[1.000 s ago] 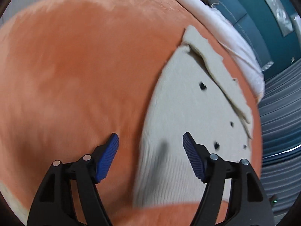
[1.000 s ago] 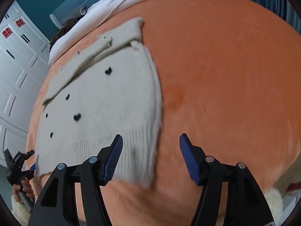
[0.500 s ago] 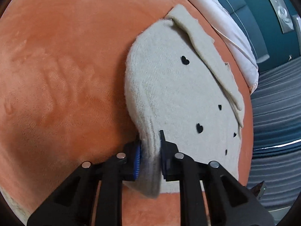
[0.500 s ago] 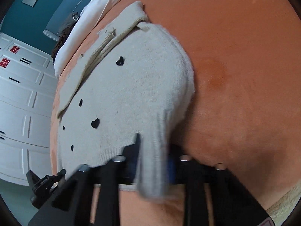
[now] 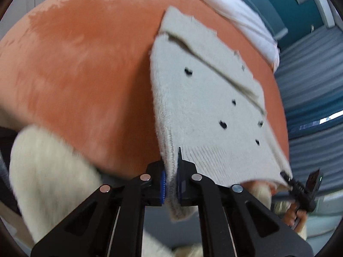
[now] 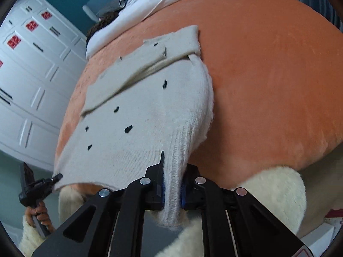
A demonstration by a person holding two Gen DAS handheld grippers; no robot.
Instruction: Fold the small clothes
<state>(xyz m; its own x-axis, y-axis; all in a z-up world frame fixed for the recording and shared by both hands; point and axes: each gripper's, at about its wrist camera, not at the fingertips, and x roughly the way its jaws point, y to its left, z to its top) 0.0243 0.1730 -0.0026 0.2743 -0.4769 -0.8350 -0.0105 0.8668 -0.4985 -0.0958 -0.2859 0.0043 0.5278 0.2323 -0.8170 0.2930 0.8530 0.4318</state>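
Cream knit sweater (image 5: 205,107) with small black hearts is spread on the orange blanket (image 5: 85,64); its ribbed hem corners are pinched between the left gripper (image 5: 170,184) and right gripper (image 6: 172,190) fingers.

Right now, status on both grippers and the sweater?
Left gripper shut on sweater hem corner. Right gripper shut on opposite corner. Hem lifted off orange blanket. Nothing in the way.

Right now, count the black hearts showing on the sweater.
5 on the sweater: top heart near the folded sleeve, middle pair, lower pair toward the hem. Others may be hidden underneath or in folds.
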